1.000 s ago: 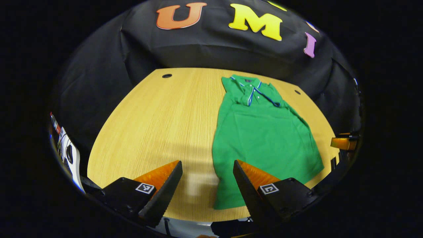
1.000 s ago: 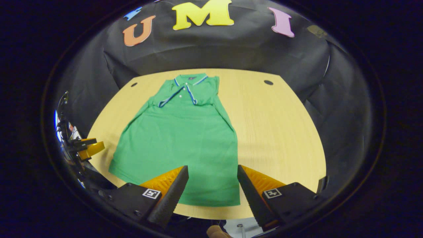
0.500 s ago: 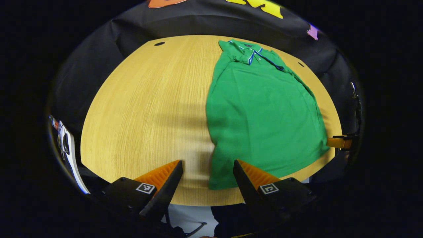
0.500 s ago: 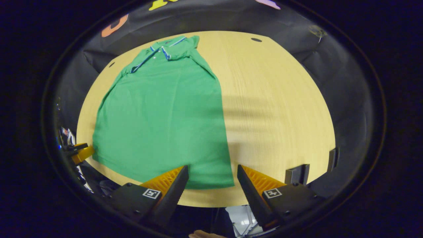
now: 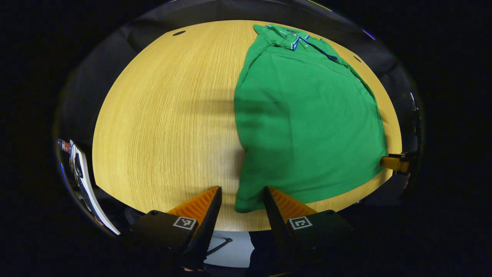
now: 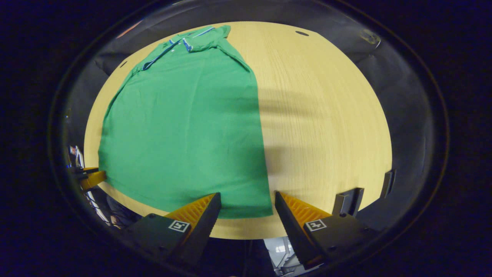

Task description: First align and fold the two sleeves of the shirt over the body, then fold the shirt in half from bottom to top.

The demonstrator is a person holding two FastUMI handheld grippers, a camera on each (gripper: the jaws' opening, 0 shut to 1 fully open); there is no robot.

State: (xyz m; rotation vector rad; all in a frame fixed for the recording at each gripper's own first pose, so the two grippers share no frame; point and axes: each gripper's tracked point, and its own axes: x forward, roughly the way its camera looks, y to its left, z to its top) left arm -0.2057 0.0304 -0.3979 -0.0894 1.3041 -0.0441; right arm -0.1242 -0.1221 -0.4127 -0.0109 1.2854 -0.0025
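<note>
A green polo shirt [image 5: 307, 115] lies flat on the wooden table [image 5: 165, 115], collar at the far end and hem toward me. No sleeve sticks out past its sides. My left gripper [image 5: 241, 191] is open, and the hem's left corner lies between its fingers. In the right gripper view the same shirt [image 6: 184, 127] spreads to the left. My right gripper [image 6: 248, 194] is open with the hem's right corner in its gap. Each view catches the other gripper at the hem's far corner: the right one [image 5: 394, 162] and the left one [image 6: 90, 177].
The table's near edge runs just under both grippers. Small dark holes [image 5: 178, 33] [image 6: 301, 33] sit near the far edge of the table. Two dark brackets [image 6: 348, 200] stand at the table's near right edge. A white object [image 5: 82, 173] hangs off to the left.
Both grippers have tipped down and come closer to the hem, so the shirt looms larger. The hem corners now lie between the fingers. The left jaws have narrowed a little.
</note>
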